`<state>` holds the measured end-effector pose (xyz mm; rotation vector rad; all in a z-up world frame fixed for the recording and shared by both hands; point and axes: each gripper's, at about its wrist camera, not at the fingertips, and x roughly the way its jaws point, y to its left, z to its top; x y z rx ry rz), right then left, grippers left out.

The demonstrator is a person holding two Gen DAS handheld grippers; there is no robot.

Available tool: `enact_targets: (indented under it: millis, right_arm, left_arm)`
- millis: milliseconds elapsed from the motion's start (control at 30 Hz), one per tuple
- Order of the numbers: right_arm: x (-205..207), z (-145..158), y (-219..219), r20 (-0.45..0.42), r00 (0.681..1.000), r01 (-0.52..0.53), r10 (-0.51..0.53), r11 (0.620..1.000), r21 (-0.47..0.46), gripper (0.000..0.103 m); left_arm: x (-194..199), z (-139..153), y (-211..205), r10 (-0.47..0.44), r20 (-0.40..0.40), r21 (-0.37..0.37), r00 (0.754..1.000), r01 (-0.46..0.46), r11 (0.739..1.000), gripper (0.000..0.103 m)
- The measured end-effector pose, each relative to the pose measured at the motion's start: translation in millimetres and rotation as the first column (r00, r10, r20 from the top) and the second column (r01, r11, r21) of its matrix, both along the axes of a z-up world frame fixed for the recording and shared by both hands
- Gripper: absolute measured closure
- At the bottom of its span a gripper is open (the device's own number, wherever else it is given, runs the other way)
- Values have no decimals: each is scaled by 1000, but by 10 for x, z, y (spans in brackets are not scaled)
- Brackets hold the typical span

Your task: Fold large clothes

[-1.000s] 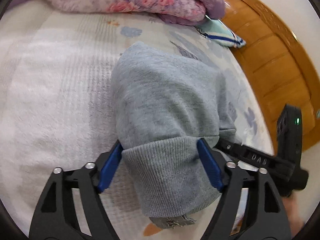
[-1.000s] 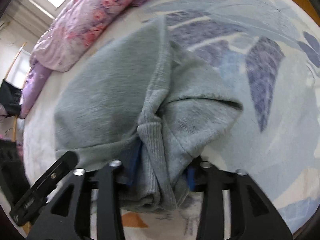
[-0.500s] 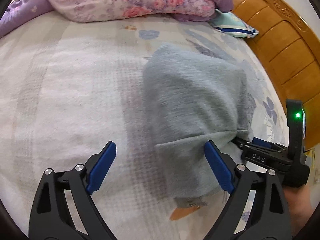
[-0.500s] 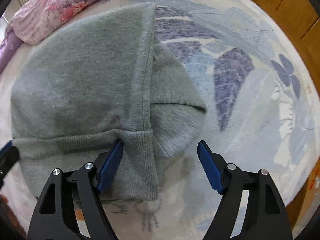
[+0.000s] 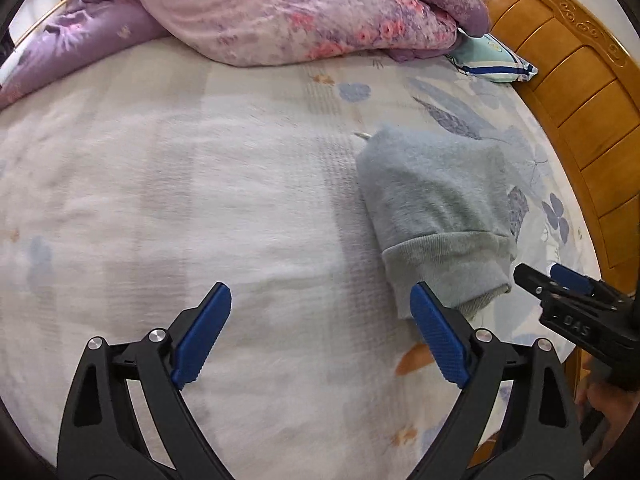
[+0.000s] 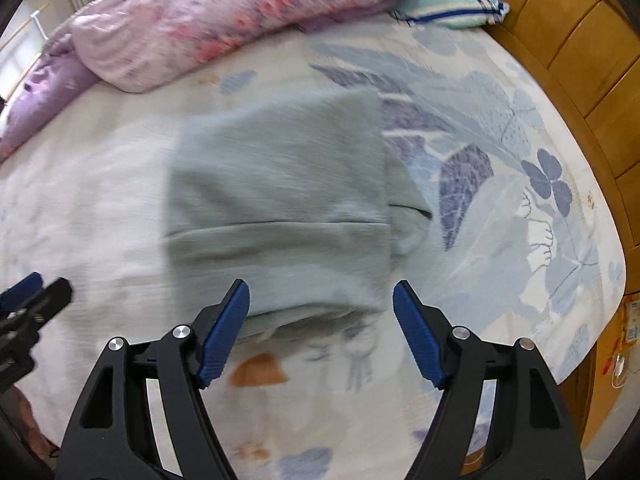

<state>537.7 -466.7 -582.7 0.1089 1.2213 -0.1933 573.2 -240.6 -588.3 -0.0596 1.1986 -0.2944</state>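
Note:
A grey sweatshirt lies folded into a compact bundle on the bed, ribbed hem toward me. In the right wrist view the sweatshirt sits just ahead of the fingers. My left gripper is open and empty, to the left of the bundle and drawn back from it. My right gripper is open and empty, just short of the hem. The right gripper also shows at the right of the left wrist view.
The bed sheet is pale with blue leaf prints. A pink and purple floral quilt is piled at the far side. A teal pillow lies by the wooden headboard, which runs along the right.
Both grippers opened and let go of the sweatshirt's hem. Both pulled back from it, the left one also moving leftward. The sweatshirt now lies flat on the bed.

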Motion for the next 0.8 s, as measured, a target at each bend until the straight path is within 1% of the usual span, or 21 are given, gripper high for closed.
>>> enact_targets:
  millis: [133, 267, 400, 433, 500, 533, 600, 700, 767, 800]
  right_arm:
    - [-139, 381, 293, 37, 999, 13, -14, 1000, 19, 32]
    - [-291, 775, 628, 73, 997, 16, -17, 1000, 7, 31]
    - [-507, 1224, 981, 118, 993, -2, 3, 1000, -5, 31]
    - [-577, 1355, 1074, 129, 992, -1, 3, 1000, -16, 29]
    - [-716, 1609, 1252, 151, 988, -11, 16, 999, -37, 24]
    - [-766, 1689, 1313, 153, 988, -12, 19, 999, -45, 20]
    - [-947, 1975, 1488, 181, 983, -14, 27, 997, -74, 20]
    - [-1203, 2319, 1627, 217, 976, -2, 13, 999, -50, 19]
    - [-1339, 2481, 1679, 236, 972, 1, 8, 999, -37, 18]
    - [-1443, 2592, 1733, 245, 970, 1, 11, 999, -48, 18]
  left_arm:
    - [-161, 323, 266, 14, 35, 16, 999, -15, 1000, 12]
    - [-348, 697, 539, 30, 64, 14, 997, -31, 999, 12]
    - [-569, 1099, 790, 17, 87, -33, 996, -14, 999, 12]
    - [-643, 1237, 887, 19, 86, -46, 996, -15, 999, 12]
    - [-770, 1458, 1010, 22, 110, -61, 994, -16, 998, 12]
    - [-841, 1578, 1063, 18, 127, -56, 992, -11, 998, 12]
    - [-1016, 1878, 1182, -4, 168, -42, 986, 11, 999, 12]
    - [-1245, 2242, 1333, -2, 203, -53, 979, 13, 998, 10]
    - [-1403, 2459, 1395, -9, 232, -48, 973, 21, 999, 10]
    - [-1501, 2586, 1428, -10, 249, -42, 968, 21, 999, 10]
